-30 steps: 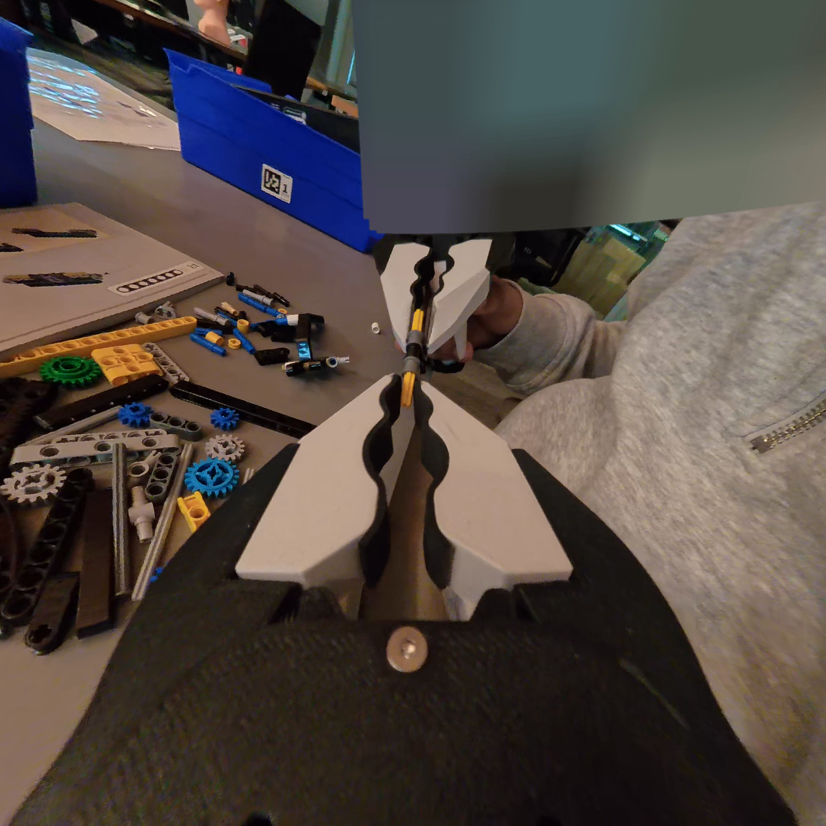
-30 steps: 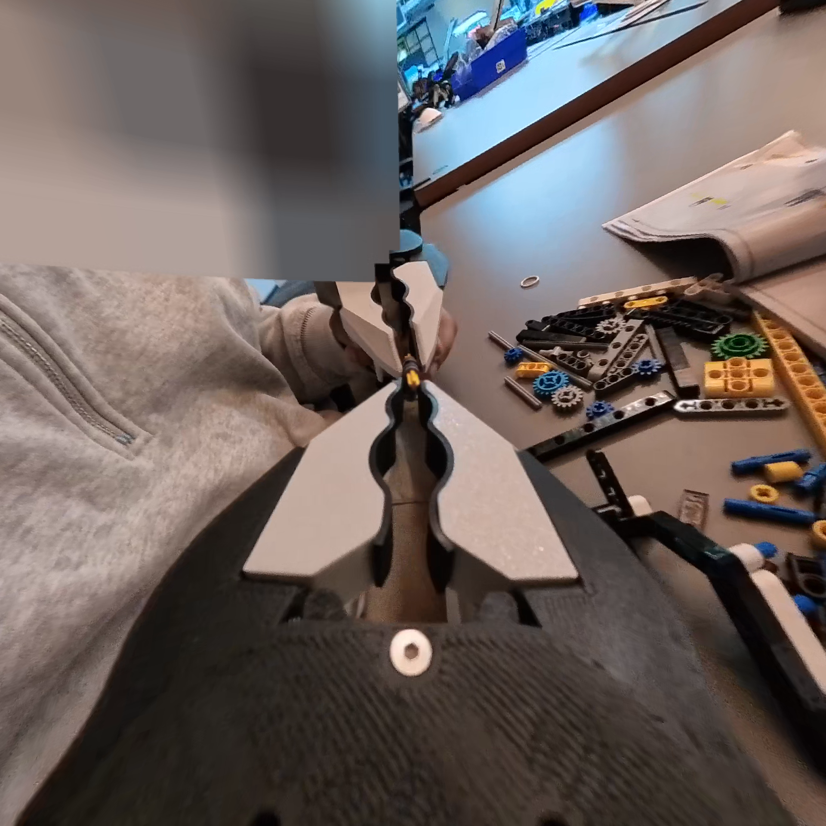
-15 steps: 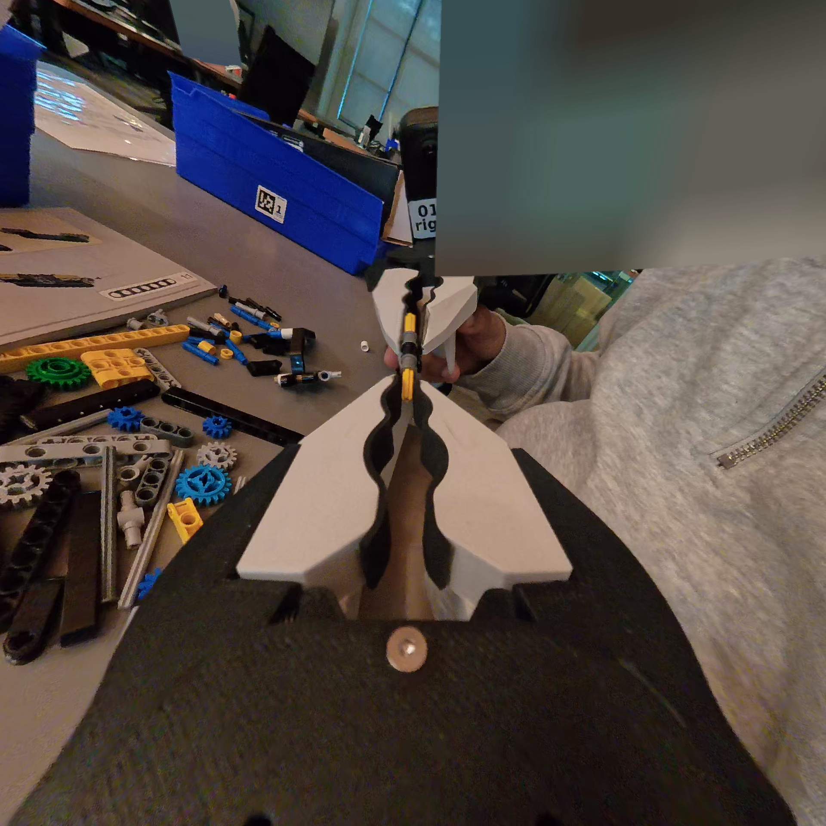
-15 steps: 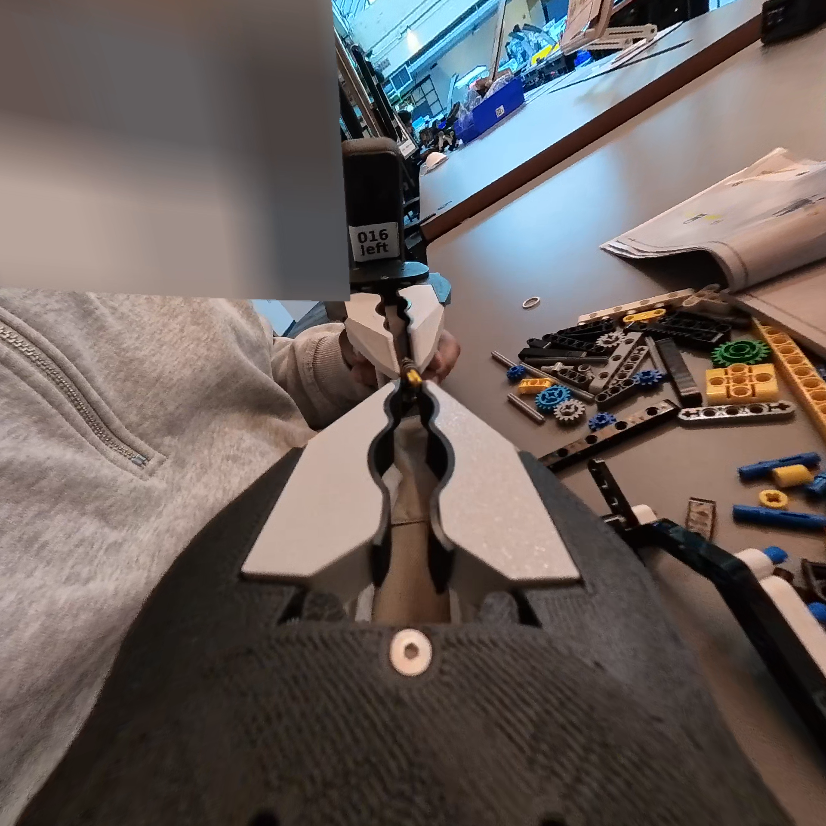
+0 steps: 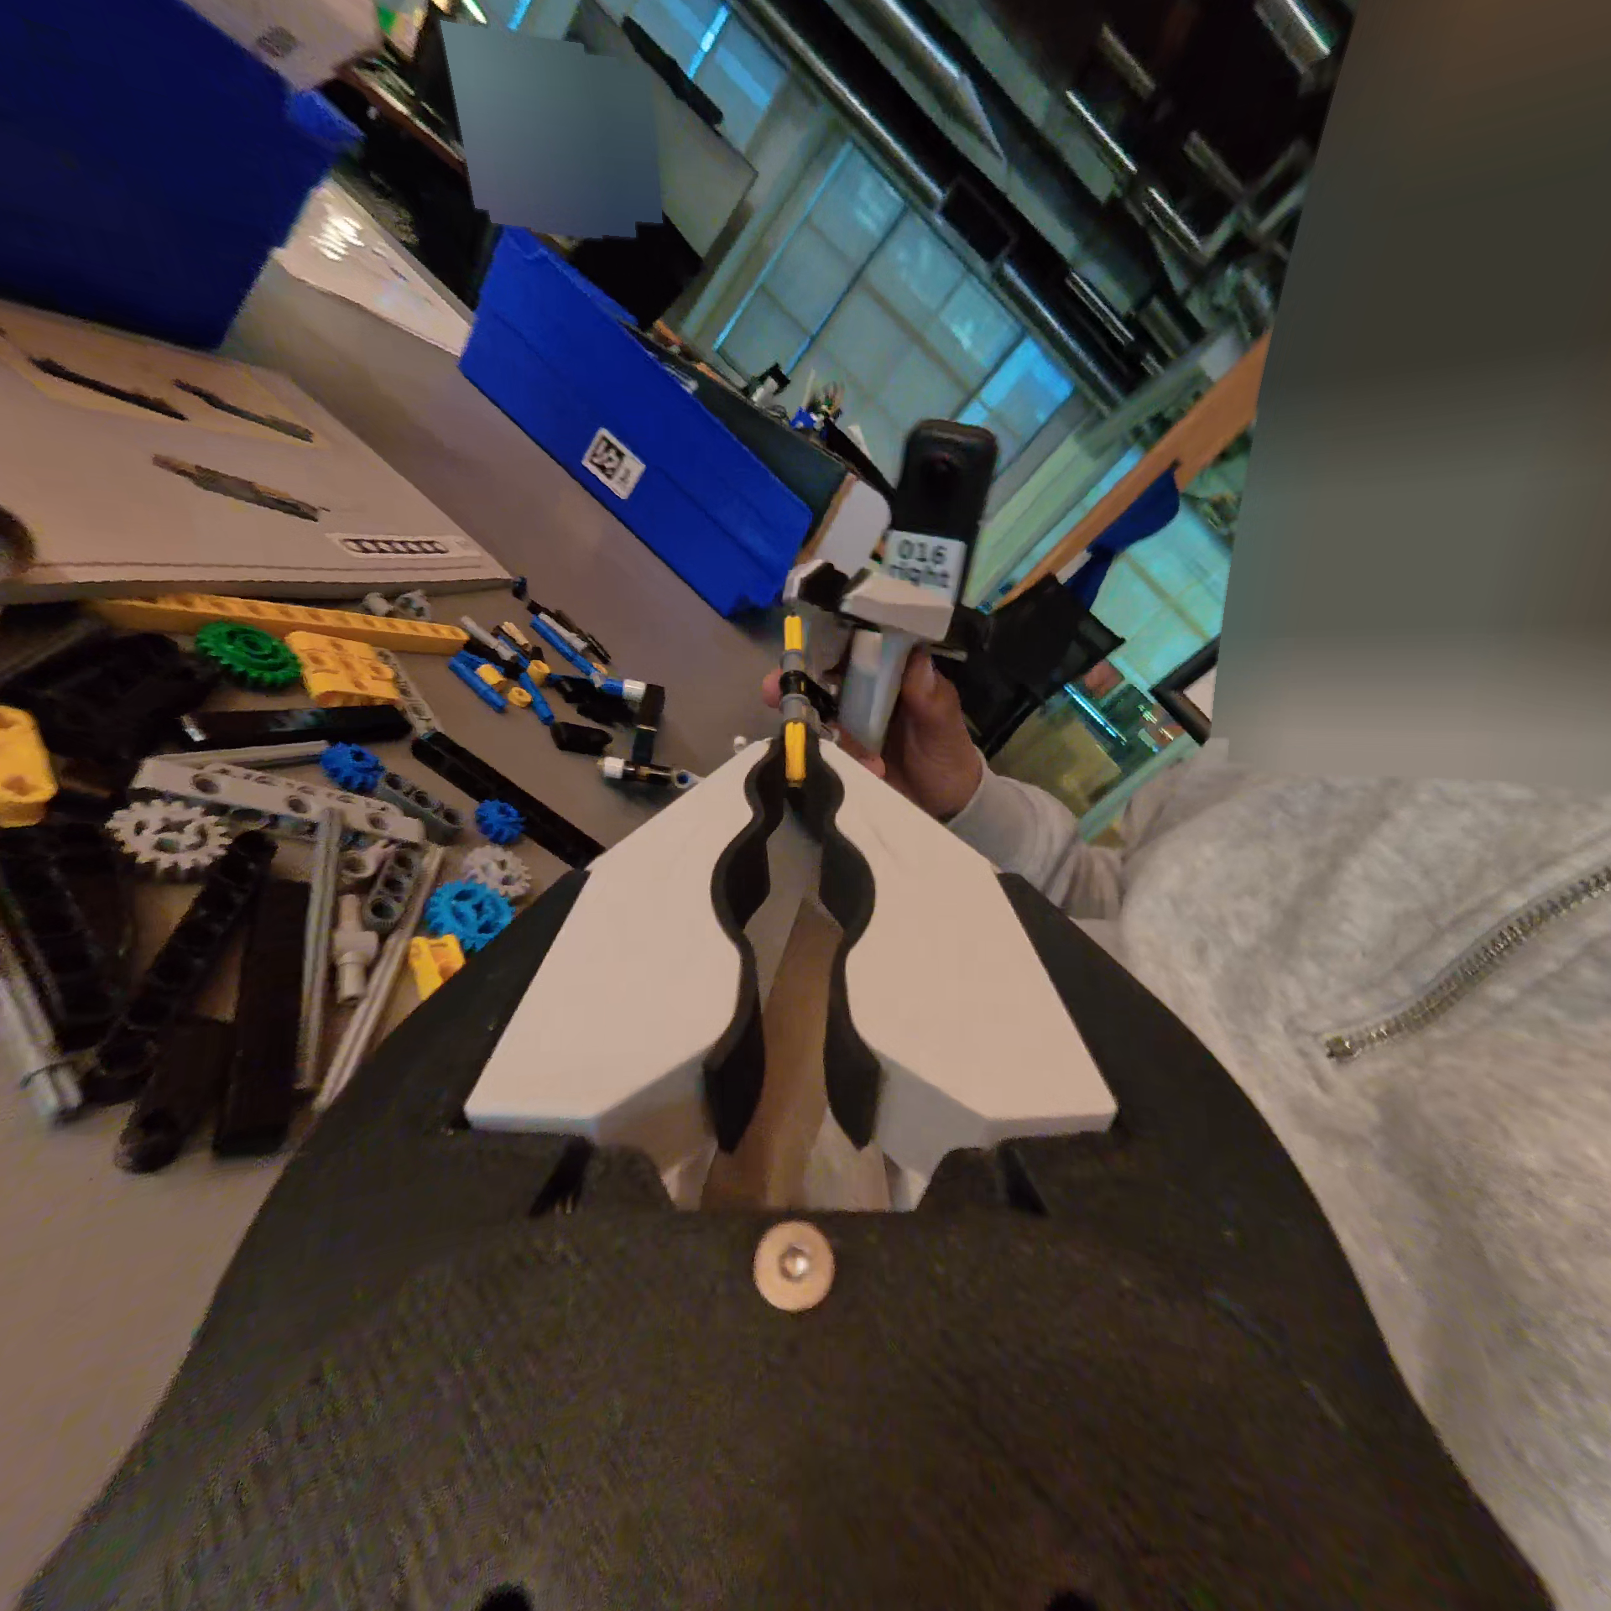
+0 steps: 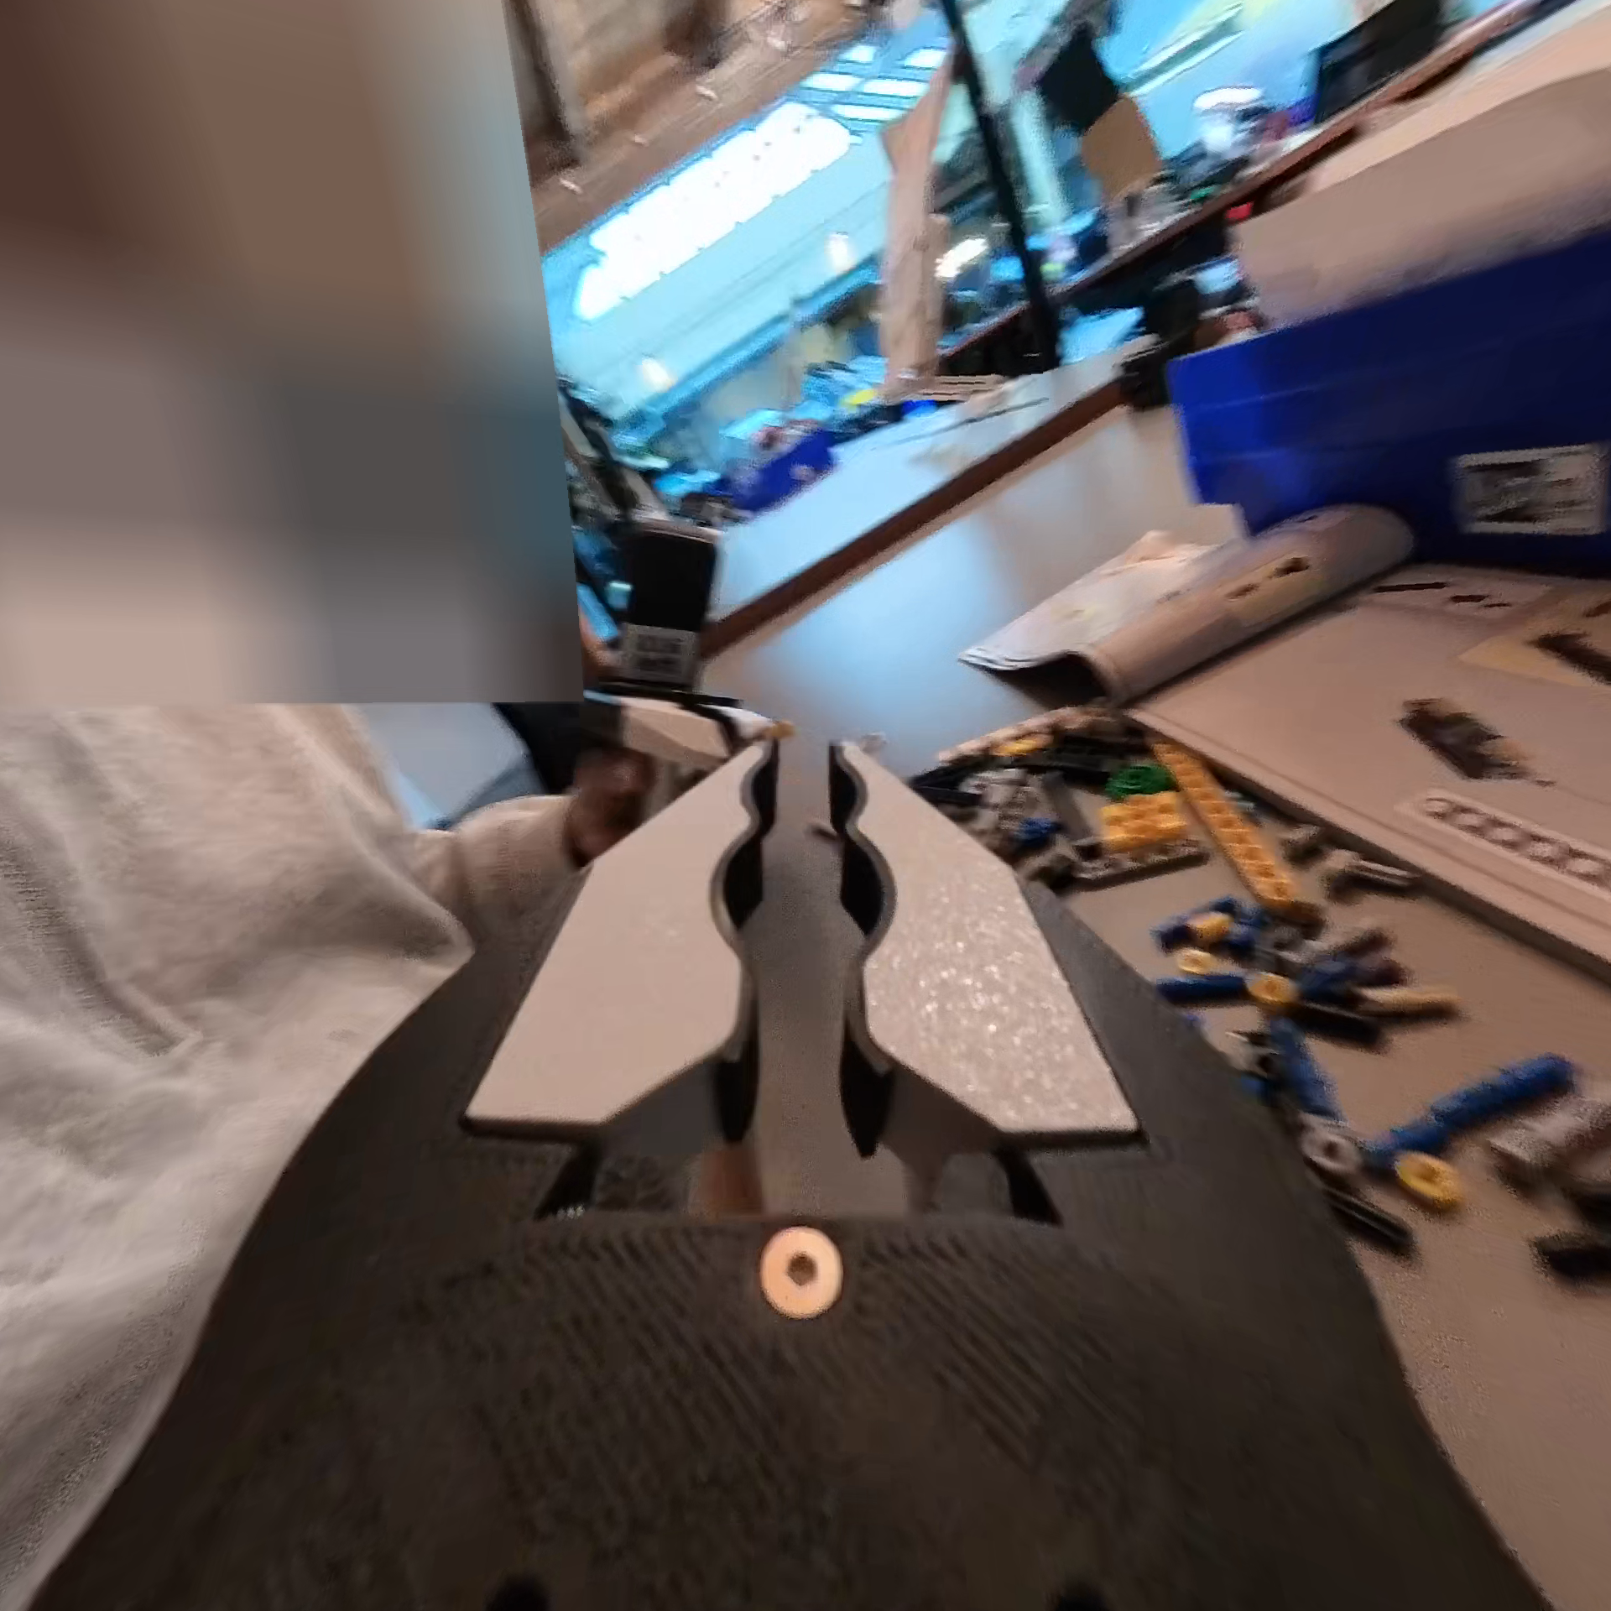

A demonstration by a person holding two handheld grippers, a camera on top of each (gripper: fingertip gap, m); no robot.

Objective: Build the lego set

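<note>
Since half a second ago my right gripper (image 6: pixel 802 754) has let go of the axle and swung off to the side; its jaws now stand apart with nothing between them, and its own view is smeared with motion. My left gripper (image 5: pixel 793 771) is clenched on the lower end of the thin axle (image 5: pixel 791 689), a short rod with yellow ends and a grey bush at its middle, which sticks up past the fingertips, above the near edge of the table (image 5: pixel 558 488). From the left wrist view the right gripper sits just beyond the axle, turned sideways, with my hand (image 5: pixel 924 732) wrapped round its handle. Loose parts lie spread on the table to my left: a green gear (image 5: pixel 248 652), a long yellow beam (image 5: pixel 288 615), blue gears, black beams and grey axles. Beyond them lie the open instruction booklet (image 5: pixel 200 488) and a blue bin (image 5: pixel 628 453).
</note>
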